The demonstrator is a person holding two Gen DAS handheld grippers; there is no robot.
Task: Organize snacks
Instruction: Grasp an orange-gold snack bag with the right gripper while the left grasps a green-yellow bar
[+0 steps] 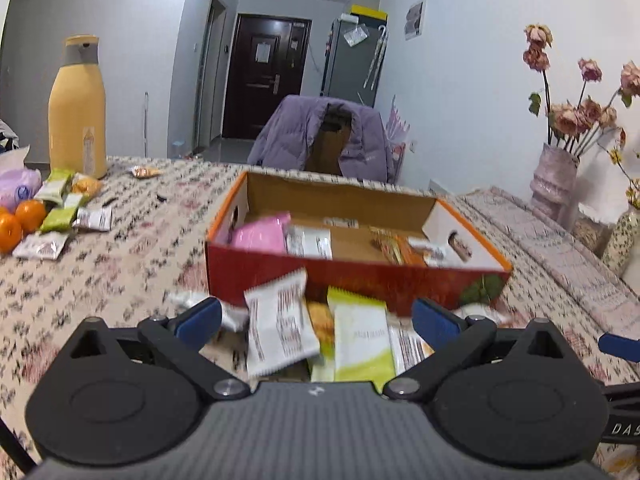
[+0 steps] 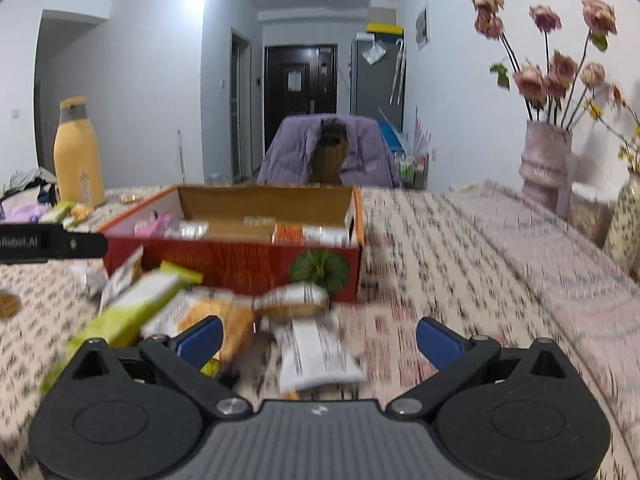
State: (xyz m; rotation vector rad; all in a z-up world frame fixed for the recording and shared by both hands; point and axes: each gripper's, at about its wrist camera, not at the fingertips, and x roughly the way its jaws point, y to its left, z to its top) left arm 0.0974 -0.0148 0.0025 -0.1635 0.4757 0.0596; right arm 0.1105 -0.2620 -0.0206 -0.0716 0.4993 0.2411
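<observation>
my left gripper [image 1: 316, 322] hangs low over the surface [image 1: 120, 264], which wears a cream cloth with a dark floral print; jaws spread wide, nothing between them gripped. under it lies a loose heap of snack packets: a white packet with red print [image 1: 280, 330] tilted up on its edge, a pale green-and-white packet [image 1: 362, 342] beside it, a golden-orange one [image 1: 320, 320] tucked between the two.

just beyond the heap sits the open cardboard box with red printed sides and an orange rim [image 1: 360, 276]. inside i see a pink packet [image 1: 262, 234] at its left end, a white packet [image 1: 310, 242] next to it, and orange wrappers [image 1: 400, 250] toward the right.

my right gripper [image 2: 318, 340] is also spread, empty, hovering above a white packet with small print [image 2: 320, 356]; this view is smeared by blur. the same heap sits to its left, against the box front.

far left of the surface: a second scatter of green and white packets [image 1: 64, 208], two oranges [image 1: 18, 222], a tall yellow bottle with a grey collar [image 1: 78, 108] standing upright. a purple jacket [image 1: 288, 136] drapes a chair behind the box. a pinkish vase of dried roses [image 1: 554, 176] stands at far right.
</observation>
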